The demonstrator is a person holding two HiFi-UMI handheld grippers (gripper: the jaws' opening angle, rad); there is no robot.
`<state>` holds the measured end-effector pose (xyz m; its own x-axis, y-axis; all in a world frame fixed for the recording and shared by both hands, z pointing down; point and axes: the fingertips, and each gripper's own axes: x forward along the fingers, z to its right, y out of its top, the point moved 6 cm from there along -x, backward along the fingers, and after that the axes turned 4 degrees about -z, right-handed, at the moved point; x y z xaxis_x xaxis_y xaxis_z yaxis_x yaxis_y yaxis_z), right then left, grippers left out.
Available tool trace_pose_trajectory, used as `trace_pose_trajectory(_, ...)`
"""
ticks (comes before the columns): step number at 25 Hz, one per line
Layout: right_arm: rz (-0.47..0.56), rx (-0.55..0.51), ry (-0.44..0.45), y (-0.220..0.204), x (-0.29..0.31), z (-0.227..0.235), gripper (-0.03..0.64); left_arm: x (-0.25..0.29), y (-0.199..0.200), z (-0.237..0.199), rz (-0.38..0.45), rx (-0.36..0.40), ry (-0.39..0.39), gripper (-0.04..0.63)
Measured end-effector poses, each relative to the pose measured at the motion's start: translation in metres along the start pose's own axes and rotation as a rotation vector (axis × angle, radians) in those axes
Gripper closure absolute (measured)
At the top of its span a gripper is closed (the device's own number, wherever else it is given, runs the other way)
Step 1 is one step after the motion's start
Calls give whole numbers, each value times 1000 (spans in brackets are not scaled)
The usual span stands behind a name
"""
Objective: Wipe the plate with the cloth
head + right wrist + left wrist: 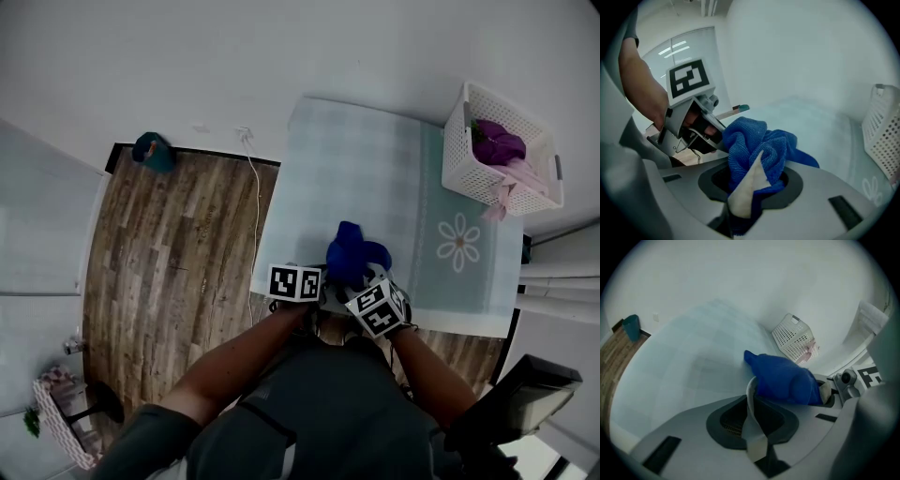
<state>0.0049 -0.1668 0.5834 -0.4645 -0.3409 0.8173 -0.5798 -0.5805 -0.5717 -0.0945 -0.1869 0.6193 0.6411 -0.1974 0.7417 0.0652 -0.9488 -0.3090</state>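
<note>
Head view: the left gripper (pixel 319 296) and right gripper (pixel 364 283) meet at the table's (pixel 375 169) near edge, with the blue cloth (pixel 352 251) bunched just beyond them. A basket (pixel 502 150) stands at the far right corner.

Left gripper view: its jaws pinch the plate (pixel 749 401) by its thin rim, seen edge-on, with the cloth right beside it.

Right gripper view: its jaws clamp the cloth.

Your head camera is looking steeply down from above the table (pixel 375 169), while each gripper camera is peering close along its own jaws, all three sharing the blue cloth (pixel 354 248) and white basket (pixel 497 150).
</note>
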Motion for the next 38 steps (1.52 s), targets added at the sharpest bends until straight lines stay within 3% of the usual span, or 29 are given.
trace_pose_trajectory(4,-45,-16,15,-7,16,-9,474,0,-2,0,-1,-3,2,546)
trace_pose_trajectory(9,-131,74,-18,-37,-6,9,474,-1,-2,-1,11,-22,16,546)
trace_pose_trajectory(14,-129,189,-37,-67,-44,25,474,-1,-2,-2,18,-22,15,546)
trace_pose_trajectory(20,-156,138,-88,-61,-56,22,474,0,-1,-1,23,-39,21,546)
trace_pose_trajectory(24,-89,100,23,-22,-26,-10,474,-1,-3,-1,21,-58,22,546)
trace_pose_trajectory(28,-117,38,88,-8,6,-36,474,-1,-2,0,8,-53,24,548)
trace_pose_trajectory(32,-141,103,92,-24,1,-27,474,-1,2,-2,-3,-57,10,549)
trace_pose_trajectory(38,-156,193,21,-67,-36,1,474,1,1,-1,-5,-58,15,551)
